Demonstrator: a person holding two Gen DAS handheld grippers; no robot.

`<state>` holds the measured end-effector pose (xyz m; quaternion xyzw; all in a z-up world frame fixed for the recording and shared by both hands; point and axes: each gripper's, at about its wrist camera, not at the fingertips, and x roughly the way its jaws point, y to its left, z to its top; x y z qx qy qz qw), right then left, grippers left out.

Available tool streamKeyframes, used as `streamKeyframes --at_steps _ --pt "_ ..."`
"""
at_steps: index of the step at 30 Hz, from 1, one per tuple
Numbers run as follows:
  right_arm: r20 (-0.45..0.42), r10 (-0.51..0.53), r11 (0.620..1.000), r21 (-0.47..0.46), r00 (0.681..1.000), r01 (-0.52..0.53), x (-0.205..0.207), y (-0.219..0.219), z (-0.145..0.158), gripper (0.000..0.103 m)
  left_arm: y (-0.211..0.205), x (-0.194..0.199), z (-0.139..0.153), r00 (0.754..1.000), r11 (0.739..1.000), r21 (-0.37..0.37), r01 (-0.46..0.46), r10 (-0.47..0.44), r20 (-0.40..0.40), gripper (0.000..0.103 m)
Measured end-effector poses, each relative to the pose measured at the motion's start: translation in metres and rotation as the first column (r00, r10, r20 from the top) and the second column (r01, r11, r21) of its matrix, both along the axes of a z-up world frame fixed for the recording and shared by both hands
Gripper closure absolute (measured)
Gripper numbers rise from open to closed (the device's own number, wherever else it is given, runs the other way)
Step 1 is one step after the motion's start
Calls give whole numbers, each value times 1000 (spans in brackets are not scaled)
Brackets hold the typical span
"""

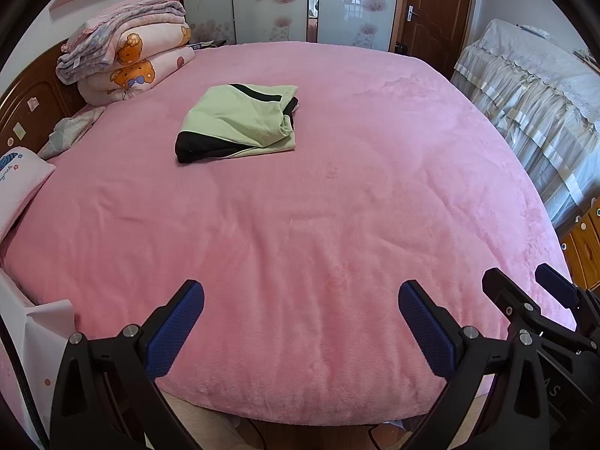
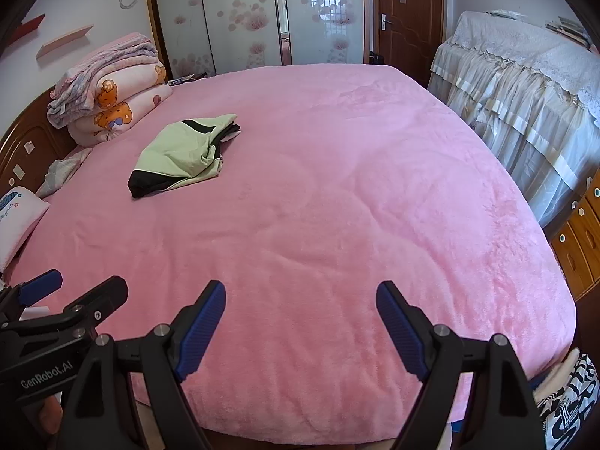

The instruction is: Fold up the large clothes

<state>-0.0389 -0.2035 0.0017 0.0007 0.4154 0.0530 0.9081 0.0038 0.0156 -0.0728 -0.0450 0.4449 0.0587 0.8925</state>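
Note:
A light green and black garment (image 1: 240,122) lies folded into a compact bundle on the pink bed (image 1: 318,206), toward the far left; it also shows in the right wrist view (image 2: 183,153). My left gripper (image 1: 302,296) is open and empty above the bed's near edge. My right gripper (image 2: 302,294) is open and empty beside it, also at the near edge. Both are far from the garment. The right gripper (image 1: 528,285) shows at the right of the left wrist view, and the left gripper (image 2: 86,281) at the left of the right wrist view.
Folded quilts (image 1: 131,48) are stacked at the bed's far left by the wooden headboard (image 1: 26,112). A pillow (image 1: 18,183) lies at the left edge. A lace-covered cabinet (image 1: 532,93) stands to the right. Black-and-white fabric (image 2: 570,405) lies by the bed's near right corner.

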Motion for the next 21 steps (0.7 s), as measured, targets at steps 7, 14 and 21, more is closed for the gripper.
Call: streamKeyframes --at_steps 7,14,21 --pt "-1 -1 1000 -6 1000 1 1 1 -1 20 2 3 -4 1000 1000 -14 -2 2 -10 1" --pt "-2 -1 1000 -9 1000 1 1 1 -2 20 2 4 -5 1000 1000 -14 -3 3 -14 1" --pt "-7 -2 1000 -10 1000 2 2 -1 -4 20 0 5 -7 1000 1000 -15 -8 7 -24 1"
